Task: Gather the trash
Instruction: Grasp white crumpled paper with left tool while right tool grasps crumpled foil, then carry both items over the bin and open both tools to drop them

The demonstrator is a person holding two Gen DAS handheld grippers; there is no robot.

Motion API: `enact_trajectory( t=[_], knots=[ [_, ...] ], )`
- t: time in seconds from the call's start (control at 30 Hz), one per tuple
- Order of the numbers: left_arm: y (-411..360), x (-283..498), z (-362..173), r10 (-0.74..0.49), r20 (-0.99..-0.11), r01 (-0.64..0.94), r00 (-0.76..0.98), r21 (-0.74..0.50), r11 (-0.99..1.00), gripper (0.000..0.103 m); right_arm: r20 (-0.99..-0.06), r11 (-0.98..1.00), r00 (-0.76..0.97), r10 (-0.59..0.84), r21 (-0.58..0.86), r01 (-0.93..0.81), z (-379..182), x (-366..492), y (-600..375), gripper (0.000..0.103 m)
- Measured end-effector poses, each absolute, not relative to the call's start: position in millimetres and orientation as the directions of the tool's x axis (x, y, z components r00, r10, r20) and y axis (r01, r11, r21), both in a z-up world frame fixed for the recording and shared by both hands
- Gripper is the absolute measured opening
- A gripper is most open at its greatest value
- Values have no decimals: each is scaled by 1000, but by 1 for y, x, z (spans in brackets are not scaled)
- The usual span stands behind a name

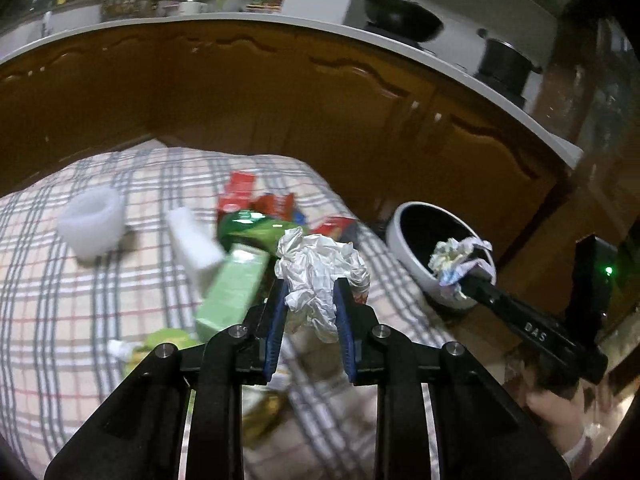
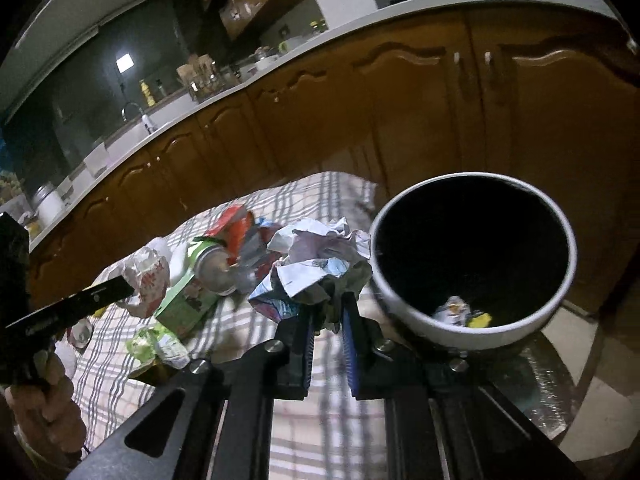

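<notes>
On the plaid cloth (image 1: 80, 300) at the left lie a white cup (image 1: 93, 222) on its side, a white block (image 1: 192, 240), a green carton (image 1: 232, 292) and red wrappers (image 1: 240, 192), while the left gripper (image 1: 311, 296) is clamped on a crumpled white paper wad (image 1: 316, 272) held above the cloth. Further right, the right gripper (image 2: 327, 312) pinches a crumpled printed paper (image 2: 320, 264) just beside the rim of the white bin (image 2: 404, 304), which stands off the cloth's right edge with 2 or so scraps (image 2: 460, 312) on its dark bottom.
</notes>
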State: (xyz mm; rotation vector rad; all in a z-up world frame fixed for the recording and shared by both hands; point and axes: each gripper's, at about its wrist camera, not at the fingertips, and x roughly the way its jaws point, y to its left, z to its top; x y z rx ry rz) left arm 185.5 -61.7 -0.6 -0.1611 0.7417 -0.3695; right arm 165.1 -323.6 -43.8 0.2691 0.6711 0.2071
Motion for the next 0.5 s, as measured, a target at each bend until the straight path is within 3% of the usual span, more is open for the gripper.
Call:
enact_trajectory(
  t=[0.5],
  knots=[
    [-135,196,4,-460,-639,394,617,-255,883,22,-581,949,792,189,314,3,-46,159,-376,13]
  ],
)
